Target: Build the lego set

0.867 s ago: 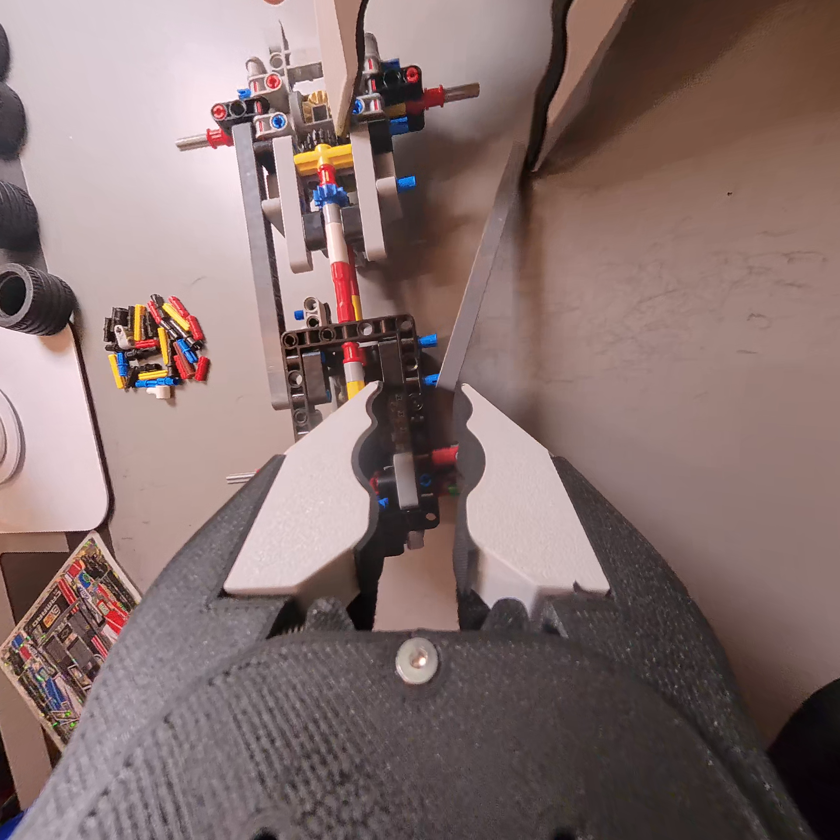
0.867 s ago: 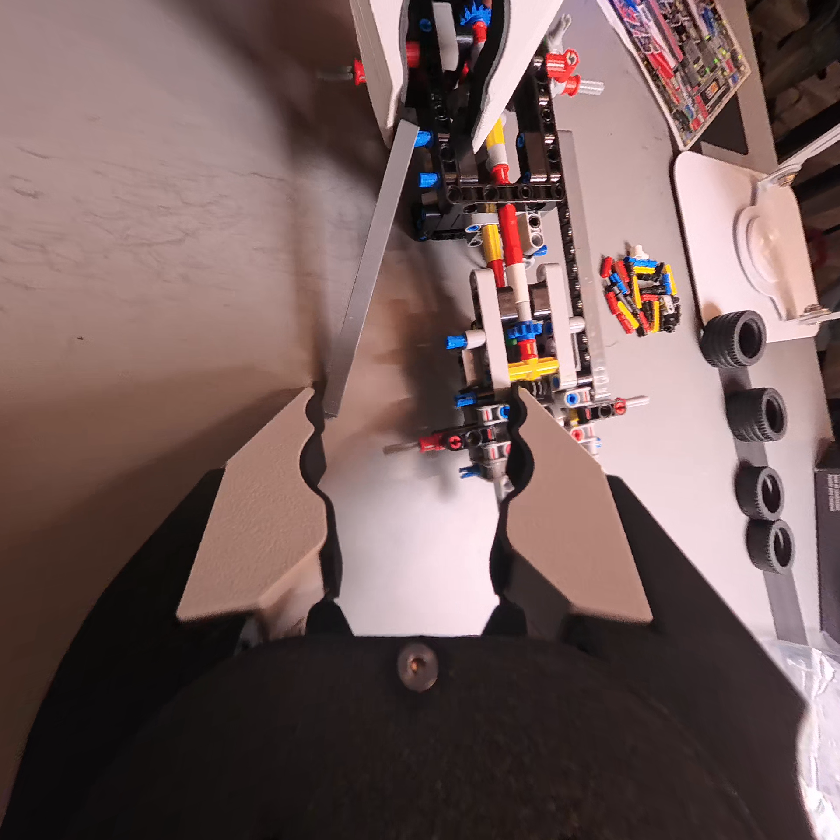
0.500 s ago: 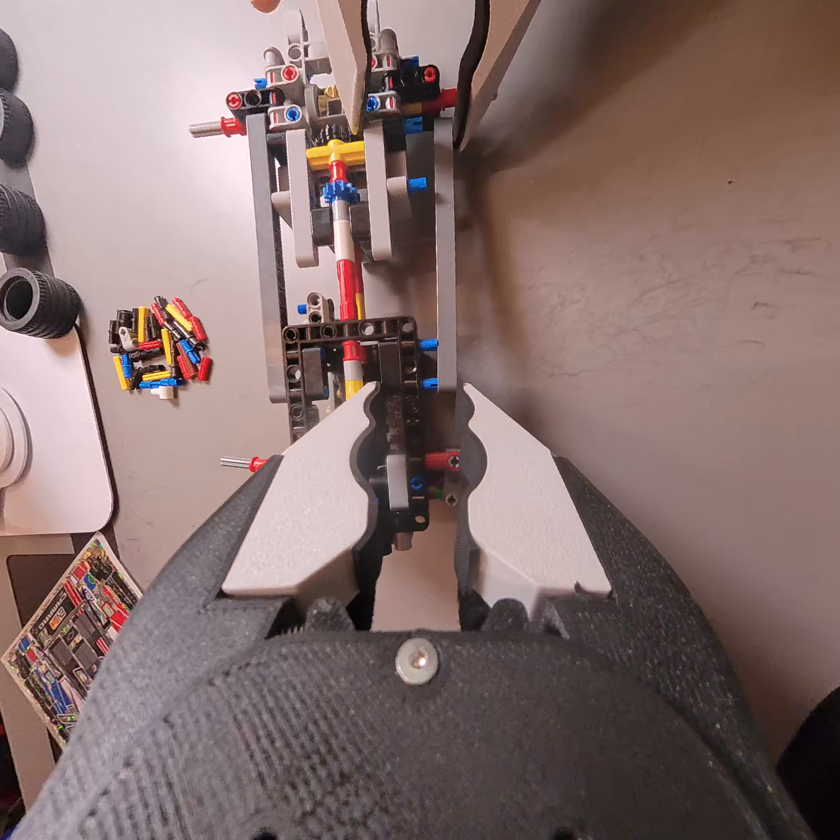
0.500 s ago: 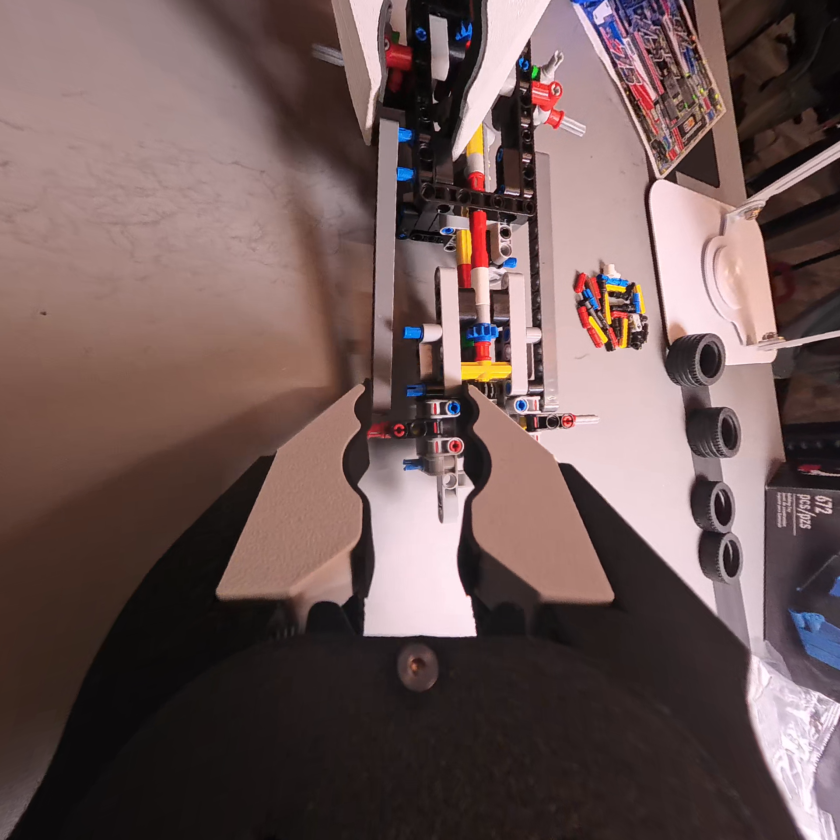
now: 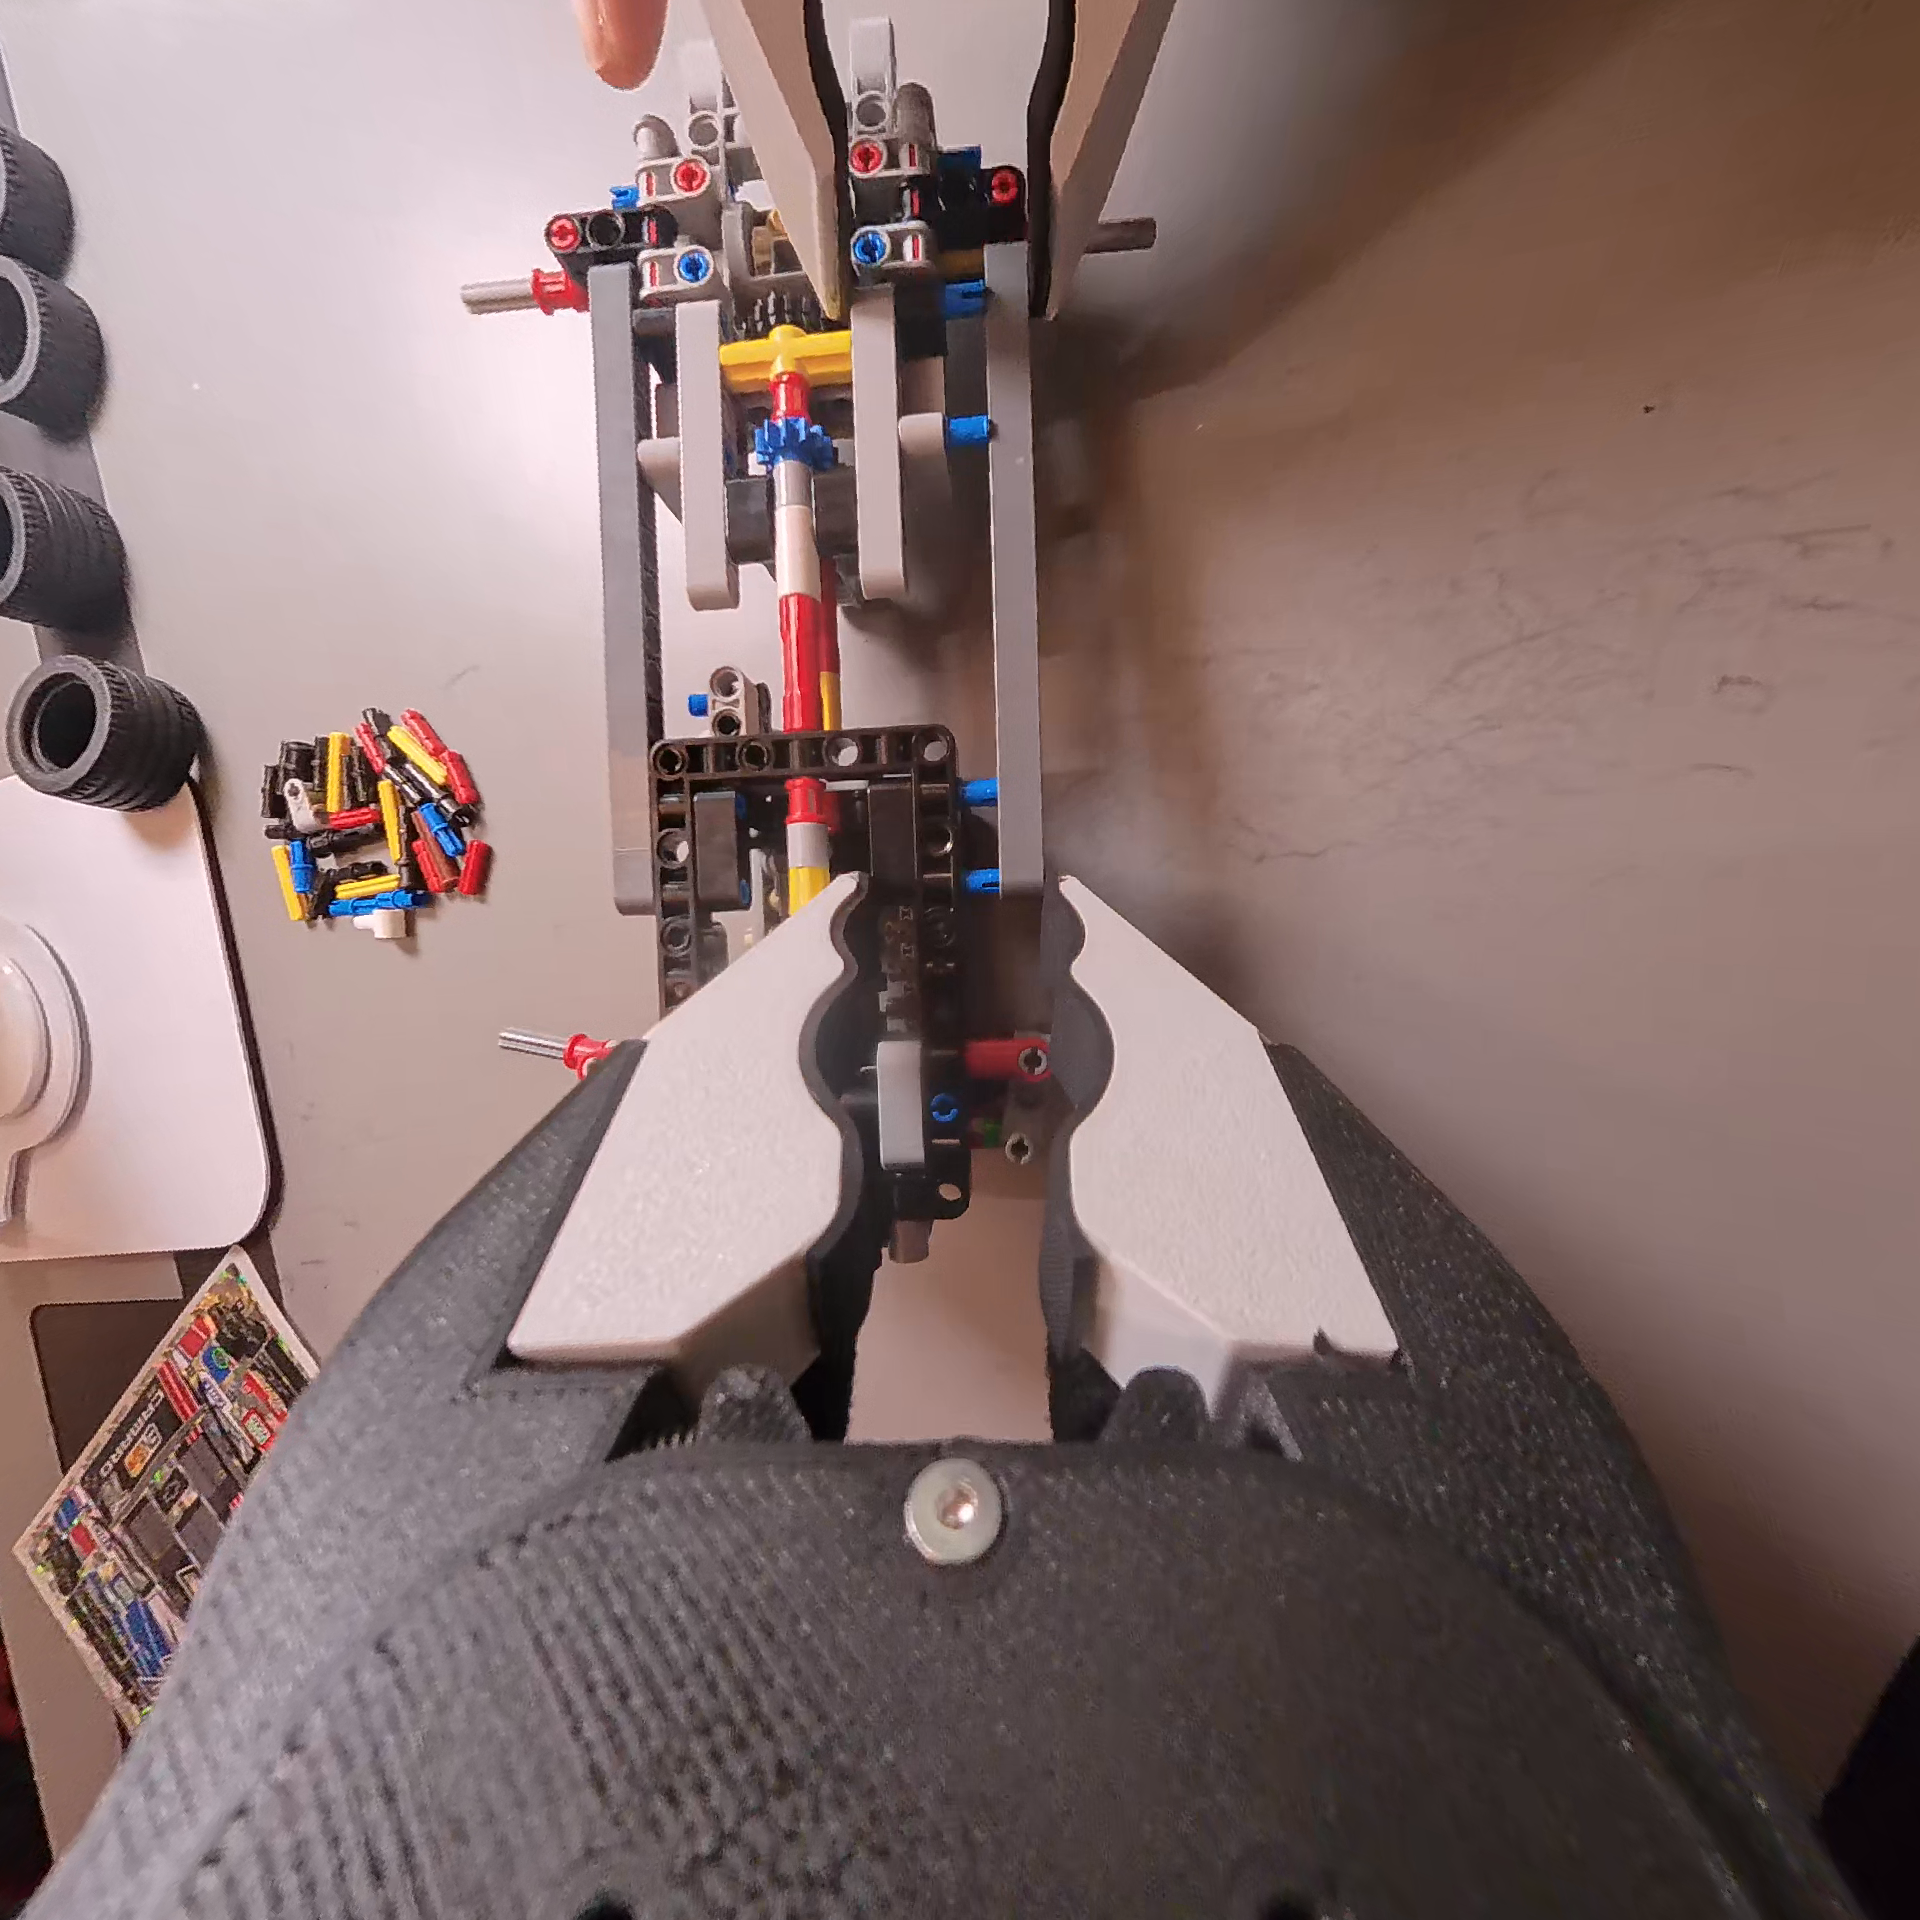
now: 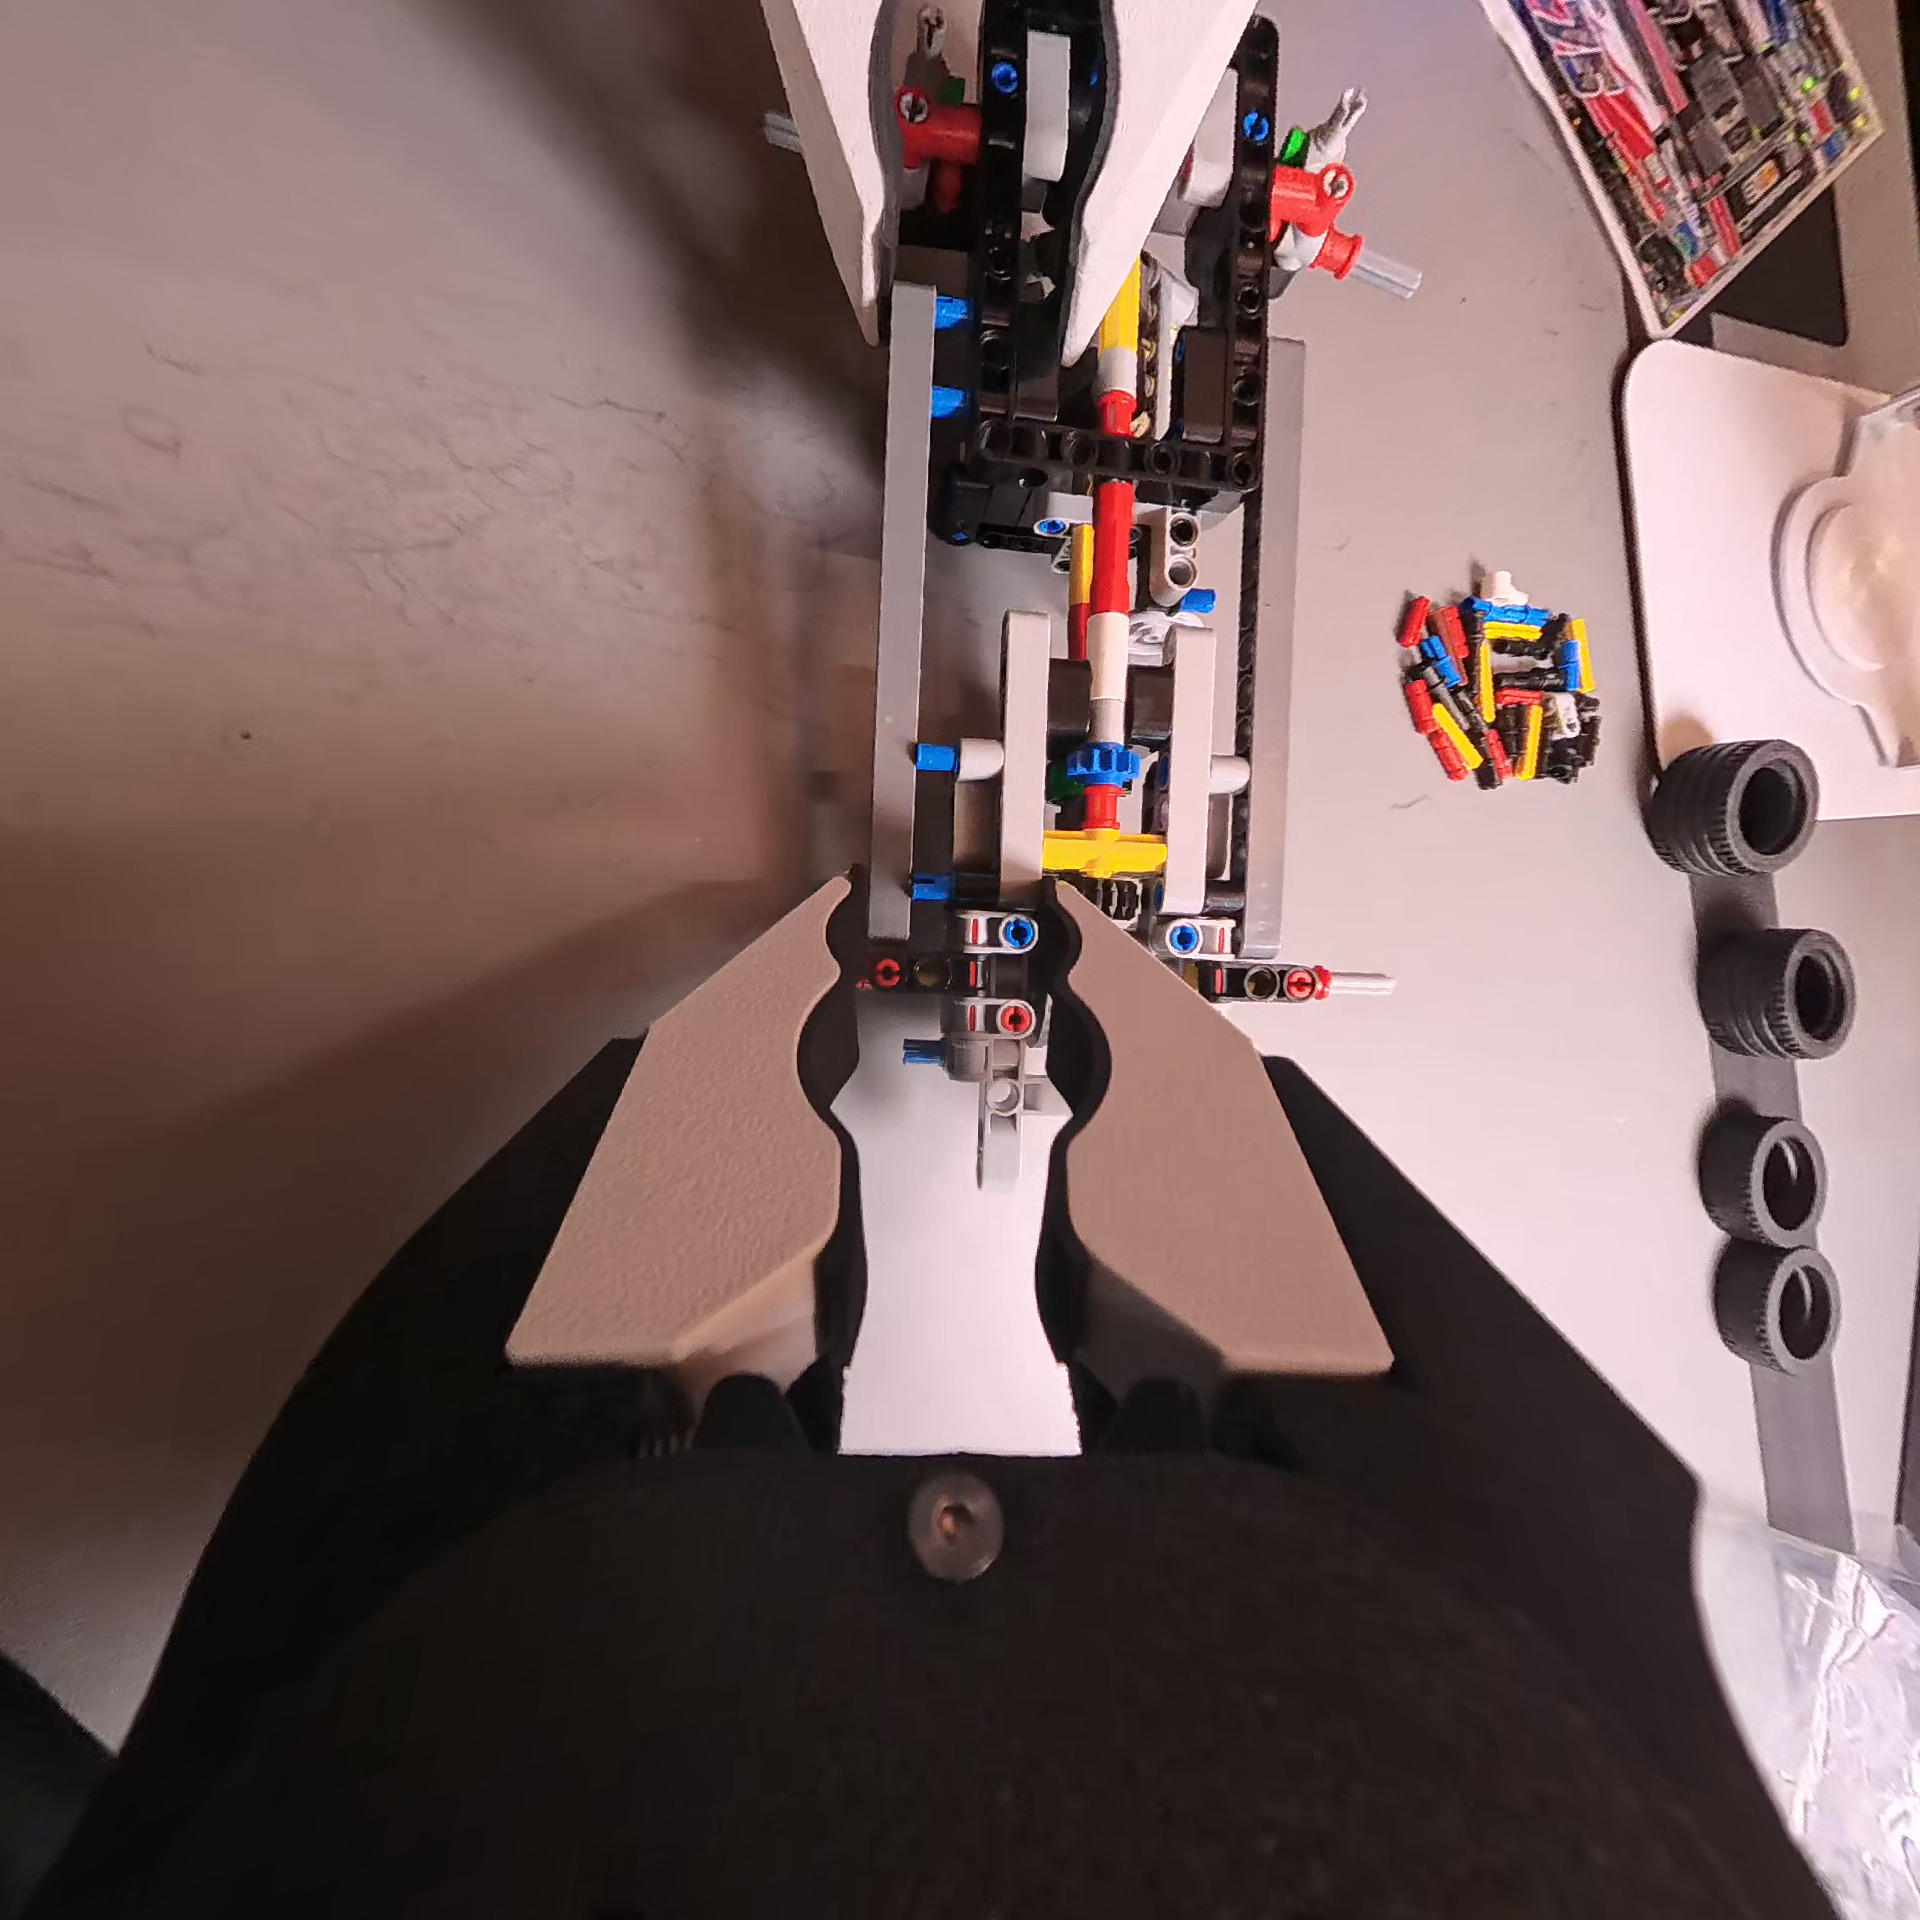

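A long lego chassis (image 5: 800, 623) lies lengthwise on the grey table, with a red, white and yellow axle, a blue gear and a black frame. A long grey beam (image 5: 1013, 571) lies along its right side against blue pins. My left gripper (image 5: 958, 888) is shut on the black frame end. My right gripper (image 6: 954, 888) is shut on the opposite end, squeezing the grey beam (image 6: 904, 623) against the chassis (image 6: 1101, 644). Each gripper shows at the top of the other's view.
A pile of small coloured pins (image 5: 374, 821) lies left of the chassis. Several black tyres (image 5: 94, 732) stand in a row beyond it, beside a white tray (image 5: 114, 1039). A printed sheet (image 5: 156, 1475) lies near left. A plastic bag (image 6: 1849, 1714) is at lower right. Tip to tip, the grippers are about 10 cm apart.
The grey beam swung from slanting away to lying flat along the chassis side. My right gripper moved in and closed on that end. My left gripper kept its hold.
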Demonstrator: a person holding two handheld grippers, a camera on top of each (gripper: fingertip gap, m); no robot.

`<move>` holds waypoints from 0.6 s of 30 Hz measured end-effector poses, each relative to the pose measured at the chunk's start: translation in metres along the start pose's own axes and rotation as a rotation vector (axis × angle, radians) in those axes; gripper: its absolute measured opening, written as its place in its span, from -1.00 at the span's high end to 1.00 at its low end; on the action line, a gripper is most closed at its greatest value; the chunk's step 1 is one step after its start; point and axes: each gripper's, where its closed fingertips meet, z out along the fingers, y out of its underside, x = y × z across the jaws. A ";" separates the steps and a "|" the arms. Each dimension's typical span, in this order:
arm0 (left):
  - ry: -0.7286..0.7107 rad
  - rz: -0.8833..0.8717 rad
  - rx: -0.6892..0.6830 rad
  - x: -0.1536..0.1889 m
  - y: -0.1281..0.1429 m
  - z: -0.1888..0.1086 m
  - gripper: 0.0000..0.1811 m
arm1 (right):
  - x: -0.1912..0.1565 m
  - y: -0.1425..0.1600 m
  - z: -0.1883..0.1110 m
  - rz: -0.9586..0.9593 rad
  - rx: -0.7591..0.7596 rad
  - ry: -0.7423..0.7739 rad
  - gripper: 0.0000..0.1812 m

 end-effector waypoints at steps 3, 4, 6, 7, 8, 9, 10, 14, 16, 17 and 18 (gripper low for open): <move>-0.005 0.005 0.003 0.000 0.000 0.000 0.66 | -0.001 0.000 -0.001 0.013 -0.010 -0.025 0.68; -0.007 0.006 0.004 0.000 0.000 0.000 0.66 | -0.001 0.000 -0.001 0.014 -0.016 -0.030 0.68; -0.012 0.009 0.008 0.000 0.000 0.000 0.67 | -0.001 0.000 -0.001 0.011 -0.031 -0.035 0.68; -0.014 0.011 0.008 0.000 0.000 0.000 0.67 | -0.002 0.000 -0.001 0.007 -0.038 -0.037 0.68; -0.016 0.014 0.008 0.000 0.000 0.000 0.67 | -0.002 0.000 -0.001 0.005 -0.044 -0.041 0.69; -0.019 0.017 0.007 0.000 0.000 0.000 0.66 | -0.002 0.000 -0.001 0.004 -0.049 -0.044 0.69; -0.021 0.020 0.005 0.000 0.000 0.000 0.66 | -0.002 -0.001 -0.001 0.002 -0.051 -0.045 0.69; -0.026 0.026 -0.001 0.000 0.000 0.000 0.67 | -0.002 -0.001 -0.002 0.008 -0.066 -0.062 0.69; -0.027 0.024 -0.002 0.000 0.001 0.000 0.67 | -0.001 -0.002 -0.002 0.000 -0.066 -0.051 0.69; -0.025 0.020 0.002 0.000 0.000 0.000 0.67 | -0.001 -0.001 -0.002 -0.001 -0.065 -0.050 0.69; -0.020 0.015 0.008 0.000 0.000 0.000 0.67 | -0.002 -0.001 -0.002 0.002 -0.065 -0.051 0.69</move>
